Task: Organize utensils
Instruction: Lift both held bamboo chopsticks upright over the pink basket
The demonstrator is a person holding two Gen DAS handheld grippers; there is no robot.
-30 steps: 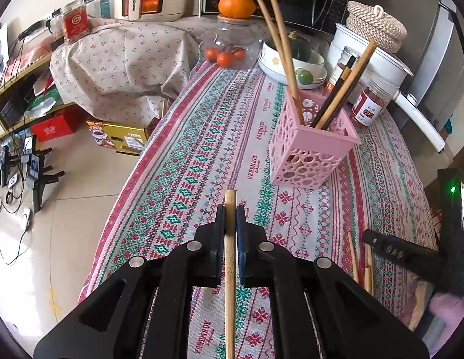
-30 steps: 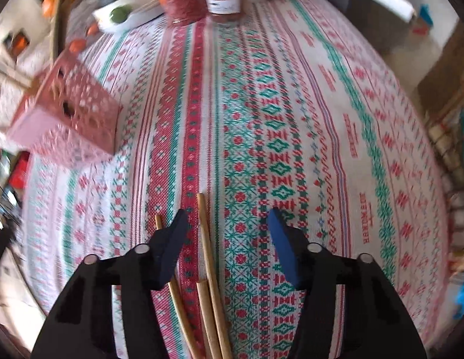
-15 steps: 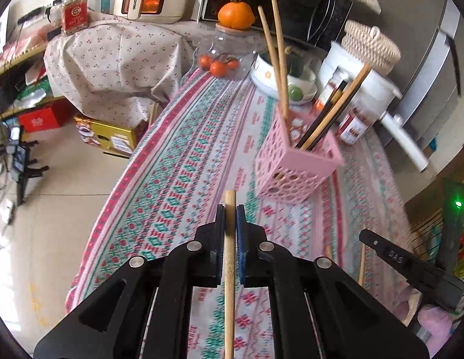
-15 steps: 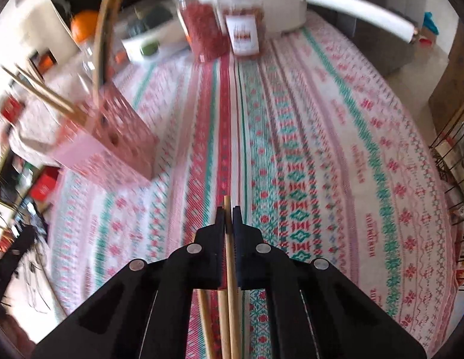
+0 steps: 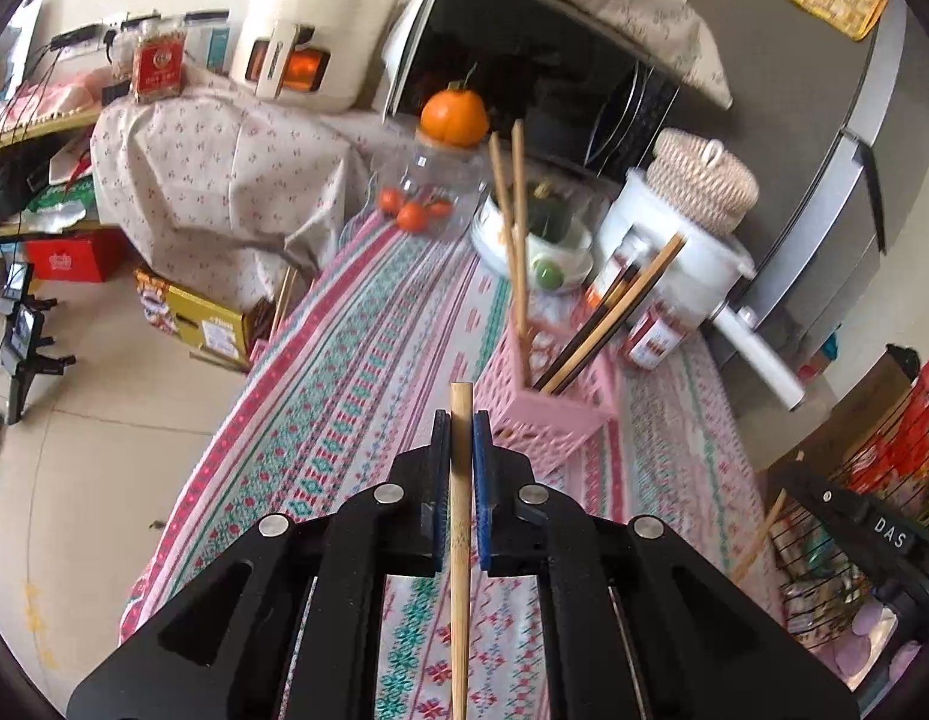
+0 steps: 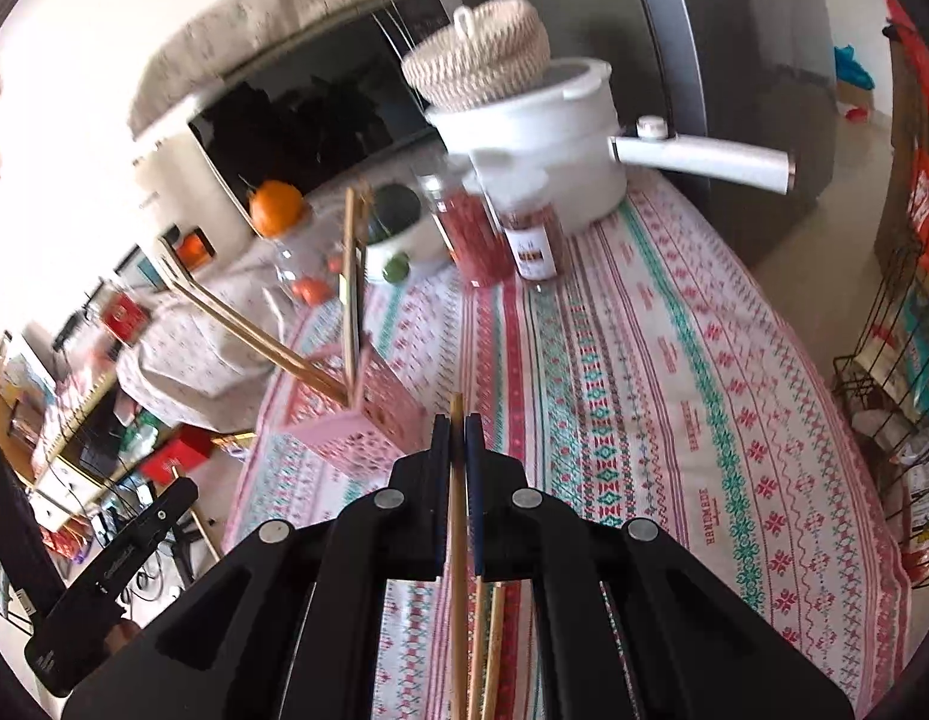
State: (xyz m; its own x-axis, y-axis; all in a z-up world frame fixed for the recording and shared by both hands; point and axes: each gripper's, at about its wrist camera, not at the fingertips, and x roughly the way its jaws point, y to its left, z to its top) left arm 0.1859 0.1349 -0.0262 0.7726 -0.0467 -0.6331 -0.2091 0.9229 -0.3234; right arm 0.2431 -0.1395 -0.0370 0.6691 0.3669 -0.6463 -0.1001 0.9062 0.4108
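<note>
Left wrist view: our left claw (image 5: pixel 462 441) pinches one bamboo chopstick (image 5: pixel 460 516) lengthwise, aimed toward the pink basket (image 5: pixel 560 420) on the bench (image 5: pixel 344 396). Our right claw (image 6: pixel 457 444) likewise clamps another chopstick (image 6: pixel 457 516), likely for dropping in upright.

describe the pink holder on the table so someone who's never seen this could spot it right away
On the long table covered by a red, green and white patterned tablecloth, look toward the far end, just before the white saucepan with a long handle and the red-filled jars. The pink perforated plastic basket stands there. It is the only pink, square, hole-patterned container, and wooden chopsticks stick out of its top.
</note>
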